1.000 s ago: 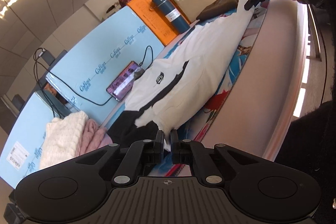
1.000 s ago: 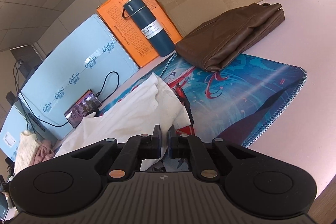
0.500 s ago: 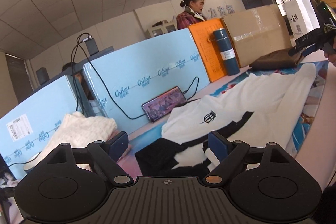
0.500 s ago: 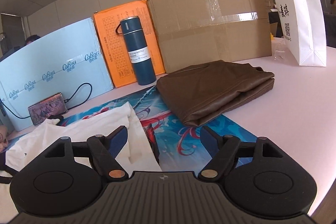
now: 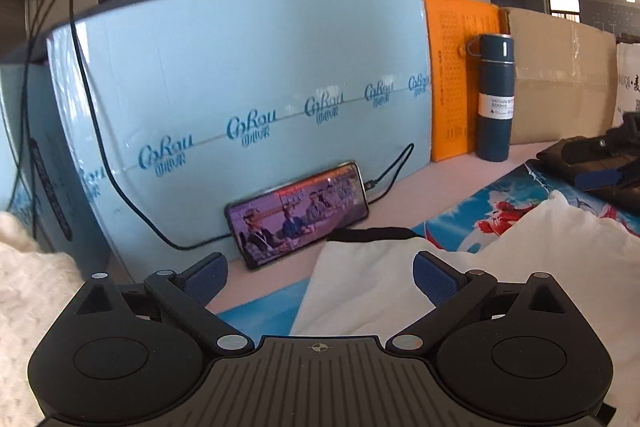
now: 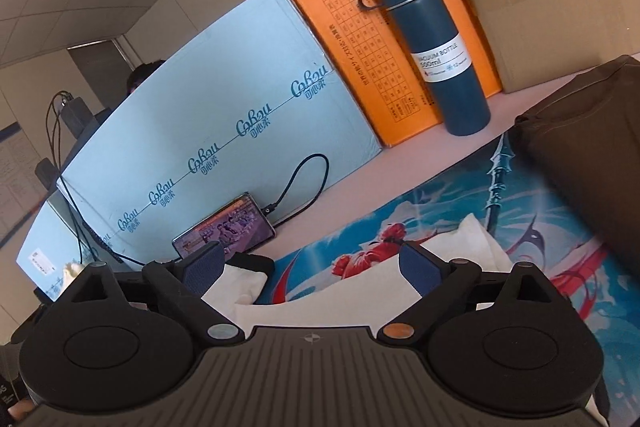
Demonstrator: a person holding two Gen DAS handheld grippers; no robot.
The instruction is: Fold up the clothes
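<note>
Both hands free over the white top

The white garment (image 5: 500, 267) lies spread on the printed mat (image 6: 460, 227) on the desk (image 5: 400, 203): soft, light, best pinched at a hem edge. Left gripper (image 5: 320, 277) and right gripper (image 6: 316, 267) both have fingers wide apart, holding nothing.

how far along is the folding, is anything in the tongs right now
Partway, at best. The brown garment lies folded at the mat's far end. Nothing is in hand: left tongs and right tongs both stand open over the white top, which lies loose and rumpled. The cream knit also waits.
</note>
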